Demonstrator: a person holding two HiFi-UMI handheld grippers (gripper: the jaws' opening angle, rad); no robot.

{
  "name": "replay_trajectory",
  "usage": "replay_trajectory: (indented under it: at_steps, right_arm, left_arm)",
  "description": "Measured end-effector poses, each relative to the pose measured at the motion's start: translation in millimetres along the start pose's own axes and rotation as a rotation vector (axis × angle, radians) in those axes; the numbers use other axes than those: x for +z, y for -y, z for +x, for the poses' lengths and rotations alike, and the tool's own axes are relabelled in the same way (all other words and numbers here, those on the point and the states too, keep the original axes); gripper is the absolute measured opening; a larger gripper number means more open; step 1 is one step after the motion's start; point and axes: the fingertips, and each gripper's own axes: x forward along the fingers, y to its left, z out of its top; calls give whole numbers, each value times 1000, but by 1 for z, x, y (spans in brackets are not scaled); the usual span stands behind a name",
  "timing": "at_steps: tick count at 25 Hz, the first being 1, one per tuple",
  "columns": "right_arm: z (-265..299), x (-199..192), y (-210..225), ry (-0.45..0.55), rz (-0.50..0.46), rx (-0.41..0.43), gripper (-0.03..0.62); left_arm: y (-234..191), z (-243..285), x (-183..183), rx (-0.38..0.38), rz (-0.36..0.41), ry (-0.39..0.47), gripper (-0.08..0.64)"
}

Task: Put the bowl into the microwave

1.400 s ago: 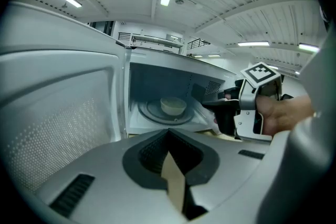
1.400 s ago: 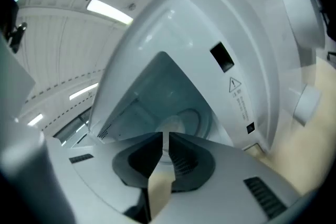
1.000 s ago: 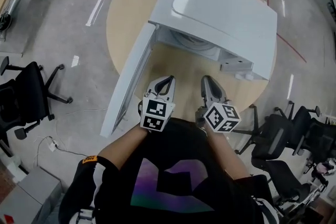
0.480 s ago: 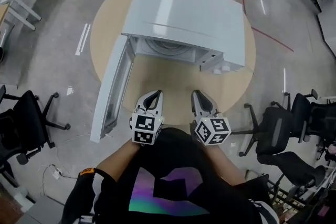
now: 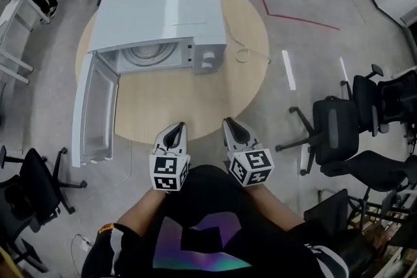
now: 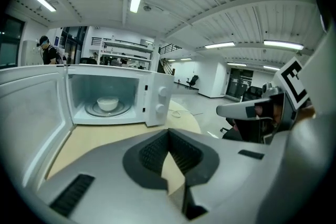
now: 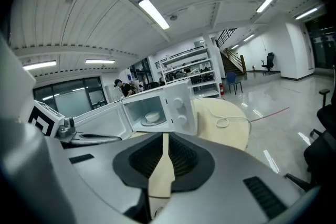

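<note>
The left gripper (image 5: pixel 174 131) and right gripper (image 5: pixel 233 125) are closed and empty, now farther from the upper-left microwave (image 5: pixel 156 10) holding the bowl (image 6: pixel 107 104).

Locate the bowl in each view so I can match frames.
Head view: not visible; the microwave top hides it.
Left gripper view: bowl left of centre, inside the cavity.
Right gripper view: bowl just left of centre, inside the cavity.
Shared landmark: open door, left of the cavity everywhere.

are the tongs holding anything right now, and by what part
Nothing is held. The left tongs and right tongs are both shut and empty; the bowl sits inside the open microwave.
</note>
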Motion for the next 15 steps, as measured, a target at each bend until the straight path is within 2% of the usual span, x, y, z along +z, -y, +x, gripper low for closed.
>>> replay_trajectory:
  at_steps: [7, 10, 15]
  right_arm:
    - [-102, -36, 61, 14, 31, -64, 46]
    - [-137, -55, 84, 2, 62, -102, 46]
    - [-191, -63, 116, 15, 97, -167, 46]
  left_arm:
    - [125, 3, -38, -99, 65, -48, 46]
    - [170, 2, -42, -144, 95, -61, 46]
    - [229, -7, -37, -197, 157, -65, 46]
